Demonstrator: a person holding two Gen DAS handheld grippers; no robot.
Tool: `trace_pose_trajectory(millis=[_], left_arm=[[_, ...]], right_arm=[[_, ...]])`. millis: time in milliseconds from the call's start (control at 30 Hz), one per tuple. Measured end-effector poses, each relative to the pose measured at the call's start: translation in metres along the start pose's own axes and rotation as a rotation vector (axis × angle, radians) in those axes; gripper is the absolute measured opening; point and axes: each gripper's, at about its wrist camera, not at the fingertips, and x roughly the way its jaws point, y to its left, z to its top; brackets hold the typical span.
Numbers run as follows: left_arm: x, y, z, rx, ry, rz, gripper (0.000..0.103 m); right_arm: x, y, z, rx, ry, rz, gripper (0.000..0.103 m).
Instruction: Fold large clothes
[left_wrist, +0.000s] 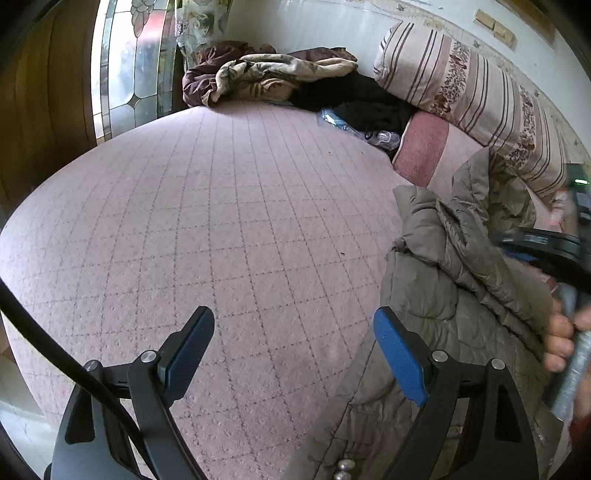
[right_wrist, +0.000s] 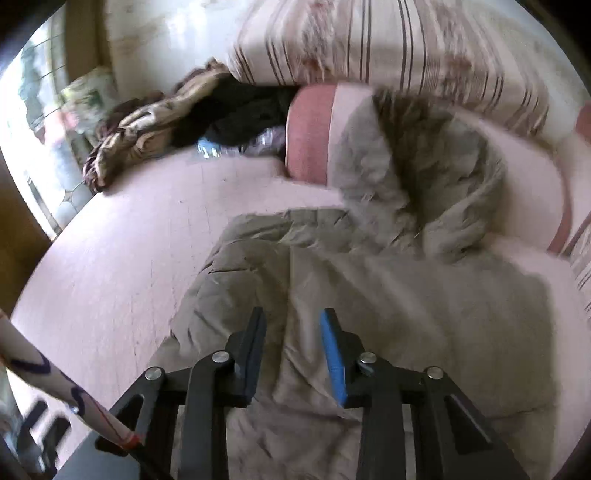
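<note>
Jacket (right_wrist: 369, 280) beside pillow (right_wrist: 306, 133), blanket (right_wrist: 147, 118)

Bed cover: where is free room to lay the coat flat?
Free: the pink bed cover left of the coat, up to the blanket heap. Crowded: the far edge, with dark clothes and striped pillow.

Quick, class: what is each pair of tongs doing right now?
Left tongs: open, empty, beside the grey-brown padded jacket.
Right tongs: open above the jacket, gripping nothing.
</note>
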Motion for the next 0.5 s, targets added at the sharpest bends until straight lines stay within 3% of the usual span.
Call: trace_pose_trajectory(millis=[100,200,300,400,500], left_arm=[[0.002,-0.002,0.001,0.008,-0.002,0.006,0.088],[0.005,-0.005,0.001,0.026,0.001,0.022,0.088],[0.009,-0.007,-0.001,0.041,0.02,0.027,0.088],[0.01,-0.007,-0.003,0.051,0.032,0.017,0.088],[0.014,-0.007,-0.007,0.061,0.065,-0.014,0.088]], right_arm=[[0.049,0.013,-0.004,0.07,0.113,0.057,0.034],[0.066,0.022,-0.009,0.068,0.109,0.012,0.034],[0.042,0.018,-0.004,0.069,0.09,0.026,0.038],[-0.006,-0.007,-0.013,0.088,0.044,0.046,0.061],[-0.054,-0.047,-0.035,0.1,0.028,0.036,0.066]])
